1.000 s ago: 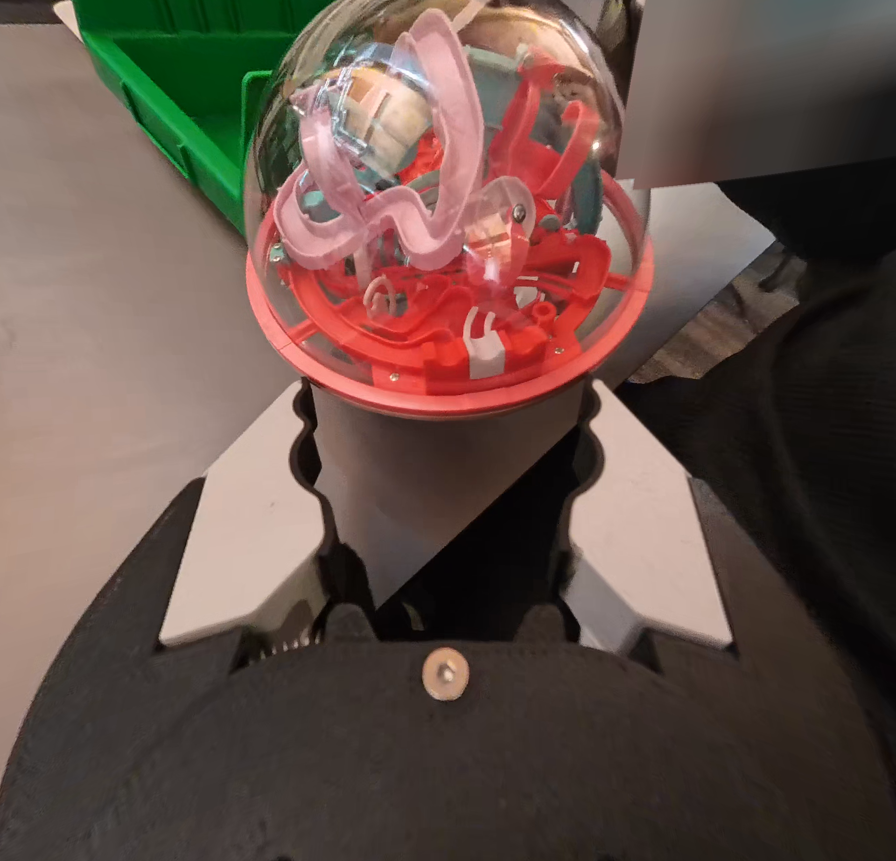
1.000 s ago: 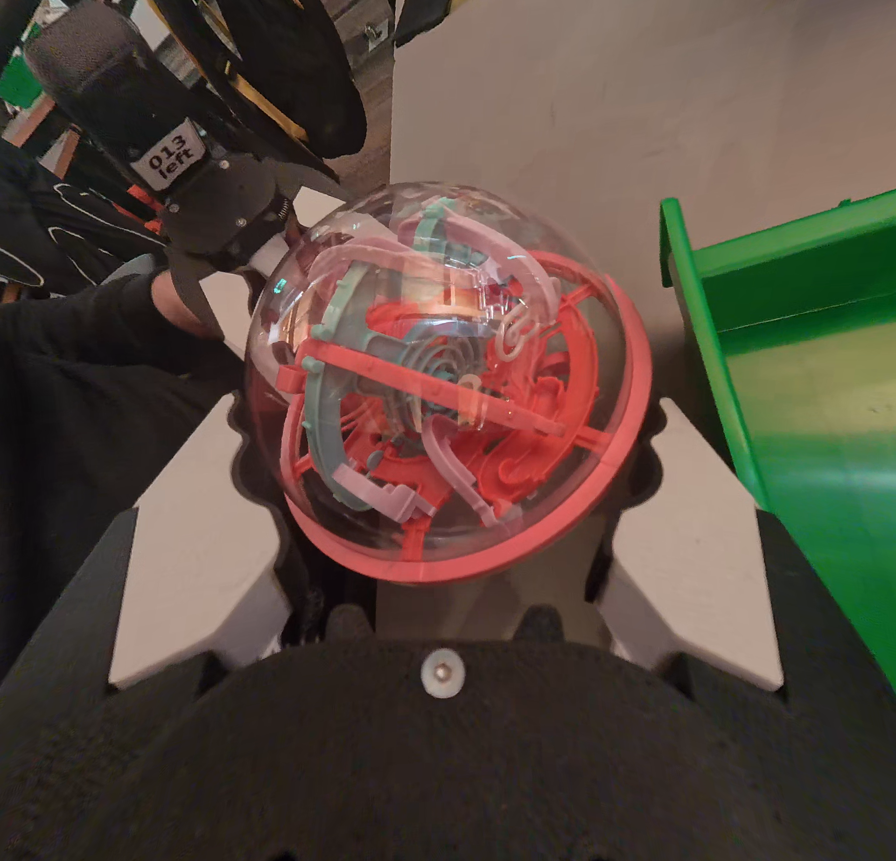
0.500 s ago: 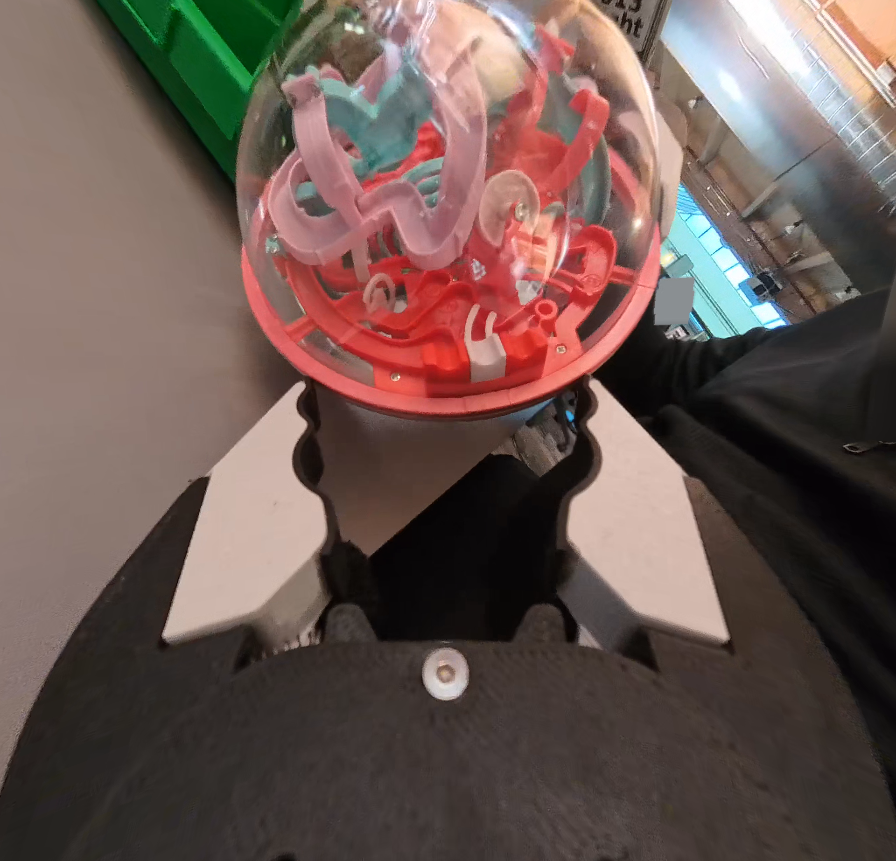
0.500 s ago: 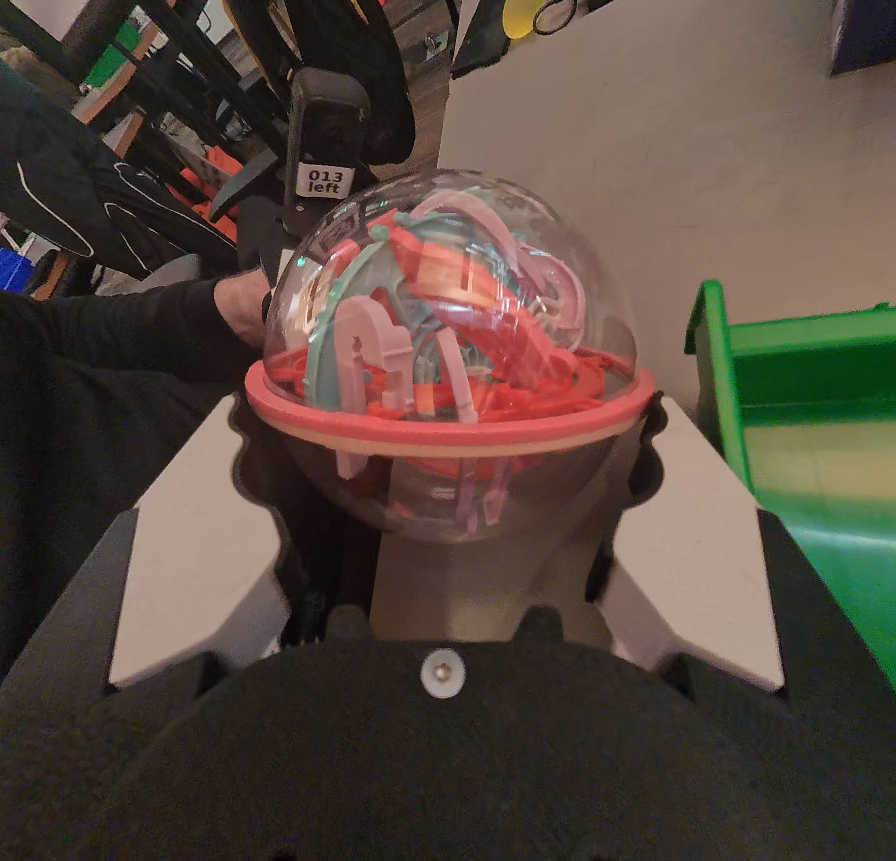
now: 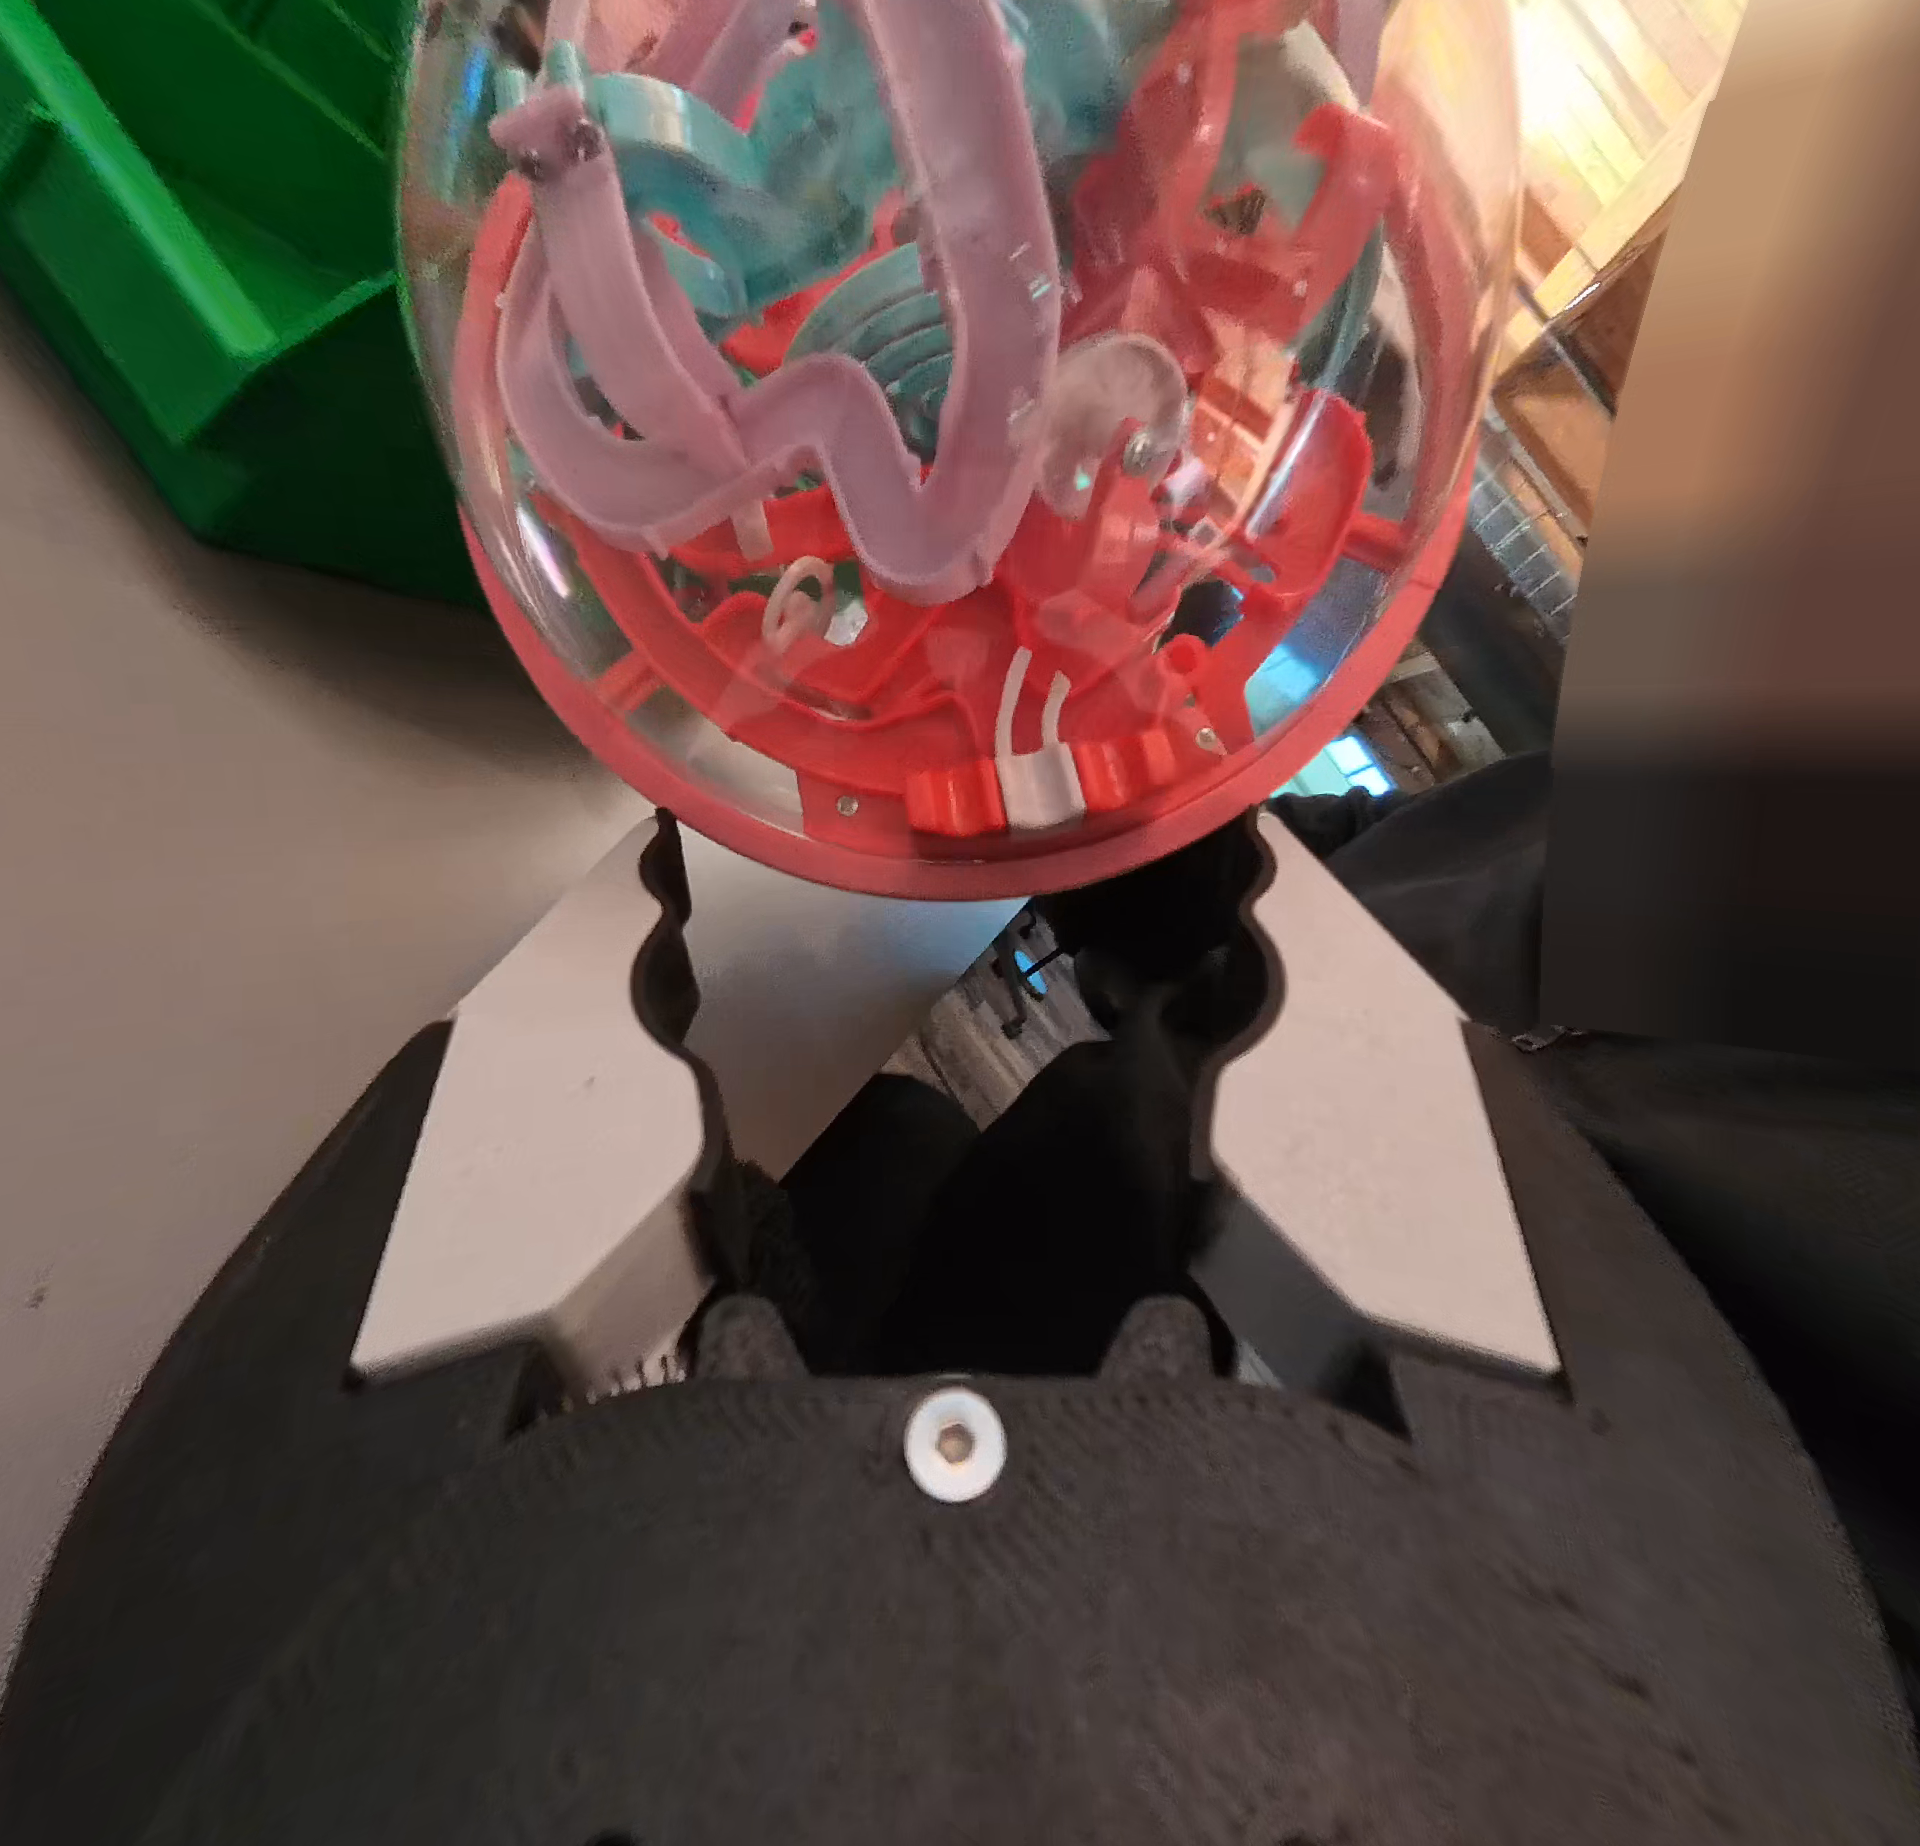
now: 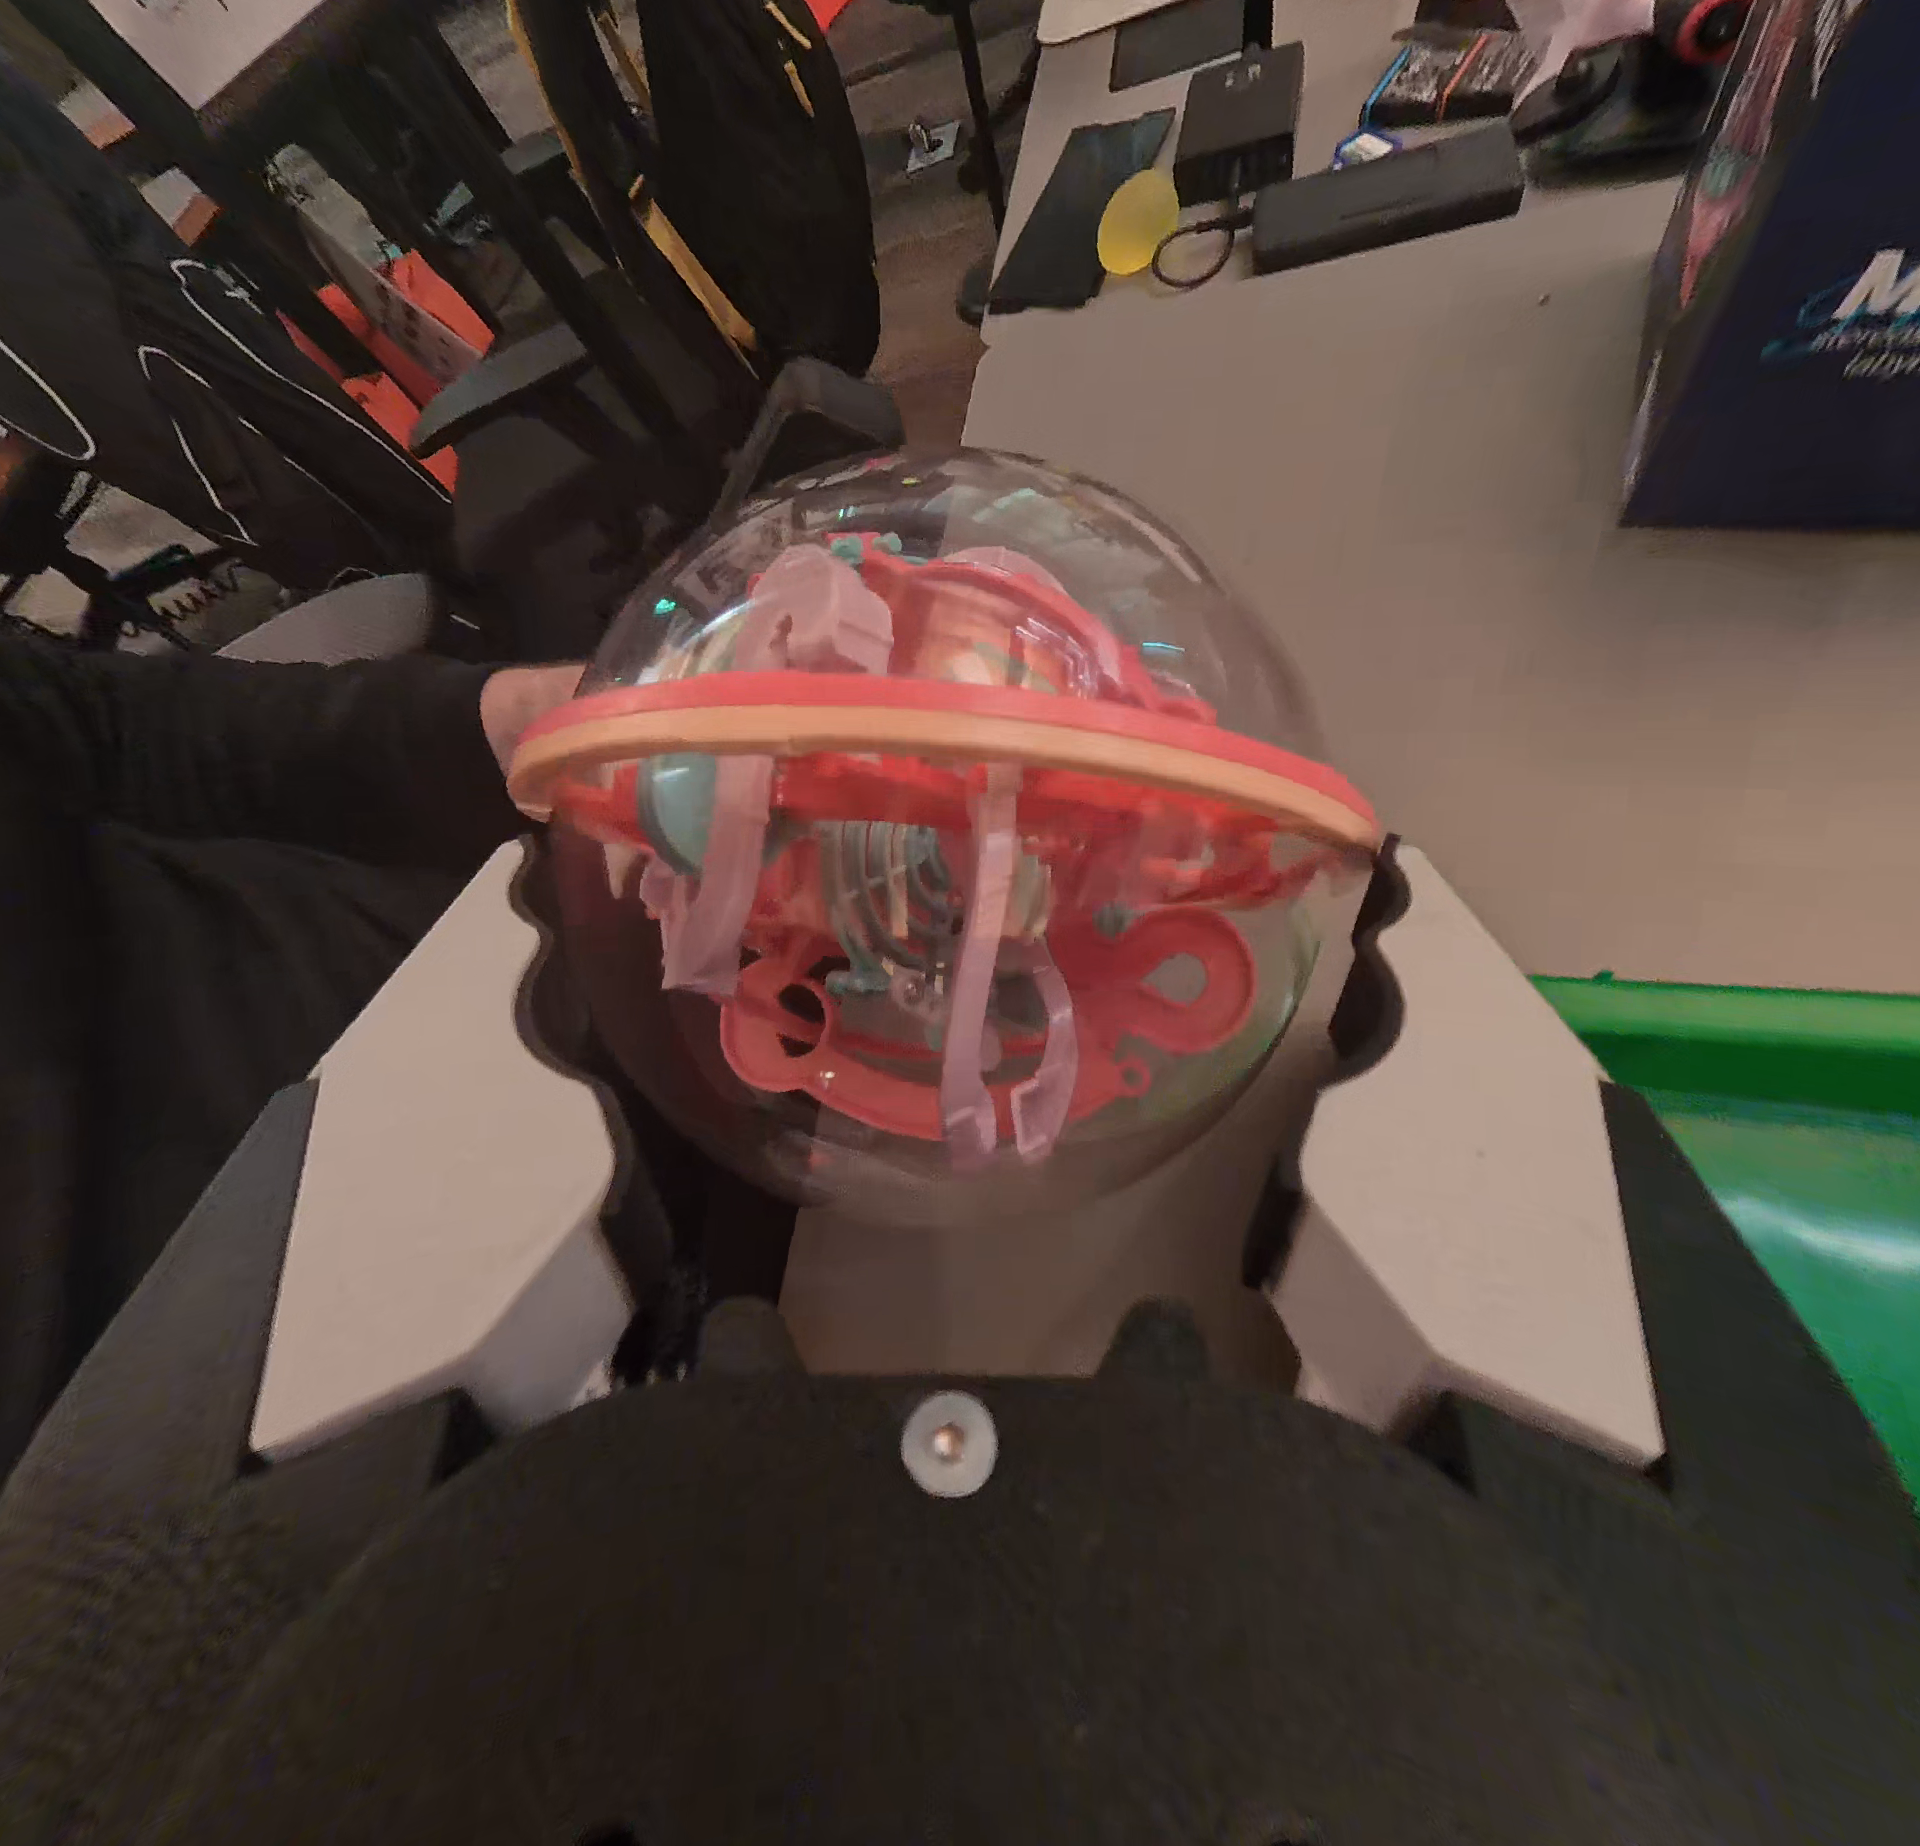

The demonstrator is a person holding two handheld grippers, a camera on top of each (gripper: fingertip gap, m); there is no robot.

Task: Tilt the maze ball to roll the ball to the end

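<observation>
The maze ball (image 5: 935,394) is a clear sphere with a red equator rim and pink, teal and red tracks inside. It is held in the air between both grippers. My left gripper (image 5: 961,851) grips its lower part at the fingertips, with the red rim just above them. My right gripper (image 6: 956,861) is shut on the ball (image 6: 935,840) from the opposite side, its fingers (image 6: 436,1121) at the sides just under the nearly level rim. I cannot pick out the small steel ball with certainty.
A green bin (image 5: 156,238) stands on the grey table (image 5: 156,809) beside the ball; it also shows in the right wrist view (image 6: 1766,1121). A dark blue box (image 6: 1787,269) stands at the back right. A person's black sleeve (image 6: 208,757) is on the left.
The ball has been rotated in both grippers: in the right wrist view its red rim swung from facing the camera to nearly level. Both cameras now look higher into the room.
</observation>
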